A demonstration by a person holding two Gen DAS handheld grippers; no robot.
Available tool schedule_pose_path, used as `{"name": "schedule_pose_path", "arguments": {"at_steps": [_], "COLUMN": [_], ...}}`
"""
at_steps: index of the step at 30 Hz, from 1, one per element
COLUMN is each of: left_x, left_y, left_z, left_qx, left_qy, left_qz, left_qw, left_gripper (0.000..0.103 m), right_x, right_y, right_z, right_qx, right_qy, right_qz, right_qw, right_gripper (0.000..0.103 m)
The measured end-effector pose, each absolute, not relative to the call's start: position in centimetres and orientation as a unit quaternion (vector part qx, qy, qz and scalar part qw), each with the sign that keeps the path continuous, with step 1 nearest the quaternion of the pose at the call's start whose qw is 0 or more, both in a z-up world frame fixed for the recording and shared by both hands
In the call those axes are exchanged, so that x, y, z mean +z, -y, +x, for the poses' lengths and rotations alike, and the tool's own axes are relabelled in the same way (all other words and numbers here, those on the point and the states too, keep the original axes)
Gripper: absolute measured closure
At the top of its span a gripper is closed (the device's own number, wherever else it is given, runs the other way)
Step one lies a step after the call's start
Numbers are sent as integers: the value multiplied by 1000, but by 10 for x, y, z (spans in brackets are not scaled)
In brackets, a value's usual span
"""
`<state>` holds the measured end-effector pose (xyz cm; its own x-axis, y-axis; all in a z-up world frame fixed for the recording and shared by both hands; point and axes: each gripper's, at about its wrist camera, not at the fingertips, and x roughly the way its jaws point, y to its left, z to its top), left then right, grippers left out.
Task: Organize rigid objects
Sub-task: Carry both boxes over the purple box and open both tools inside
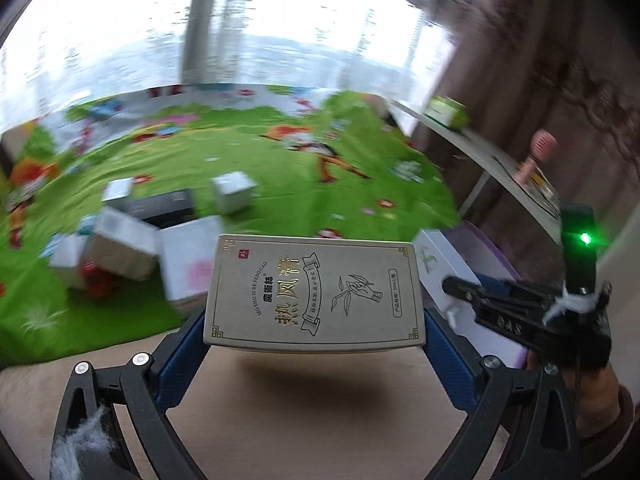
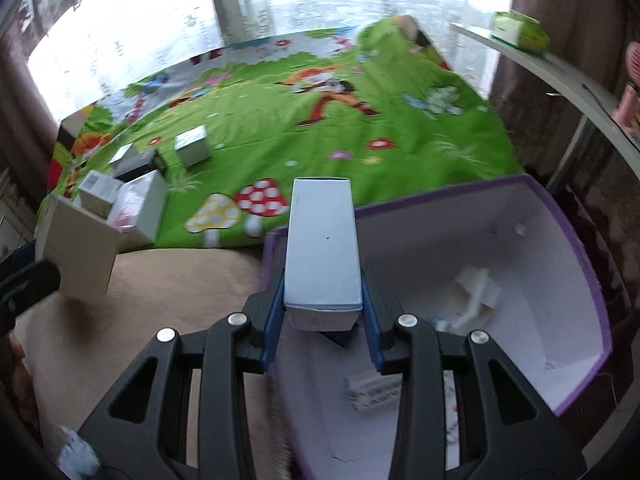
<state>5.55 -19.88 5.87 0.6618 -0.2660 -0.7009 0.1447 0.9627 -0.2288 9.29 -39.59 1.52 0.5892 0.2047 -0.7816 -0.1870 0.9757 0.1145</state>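
- Left wrist view: left gripper (image 1: 316, 320) clamps the beige box (image 1: 314, 292) by its ends; tilting could slip it.
- Right gripper (image 2: 322, 312) pinches the white carton (image 2: 322, 244) above the purple bin (image 2: 596, 308); it may strike the rim.

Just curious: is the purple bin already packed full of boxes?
No, the purple bin shows mostly bare white floor, with only a few small items inside.

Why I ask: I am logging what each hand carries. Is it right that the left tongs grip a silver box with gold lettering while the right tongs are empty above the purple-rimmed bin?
Not quite. The right tongs are not empty: the right wrist view shows them shut on a narrow white box over the purple-rimmed bin. The left tongs do grip the silver box with gold lettering.
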Motion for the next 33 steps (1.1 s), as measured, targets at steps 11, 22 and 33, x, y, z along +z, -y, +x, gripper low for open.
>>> {"name": "schedule_pose_path", "arguments": {"at_steps": [11,22,33], "left_x": [60,56,63], "left_y": [282,265,223], "left_z": [50,52,48], "left_qx": [-234,-215,-205], "left_qy": [-404,-423,-402], "left_qz": [14,-25,-92], "left_qw": [884,880,888], "left_gripper": [2,1,2], "right_x": [31,35,38], "right_y": [460,484,457], "right_z": [96,97,93], "right_qx": [29,-7,21], "right_qy": [-423,-417,-410], "right_qz": [40,61,38], "right_qw": [905,907,911], "right_gripper": [63,31,28]}}
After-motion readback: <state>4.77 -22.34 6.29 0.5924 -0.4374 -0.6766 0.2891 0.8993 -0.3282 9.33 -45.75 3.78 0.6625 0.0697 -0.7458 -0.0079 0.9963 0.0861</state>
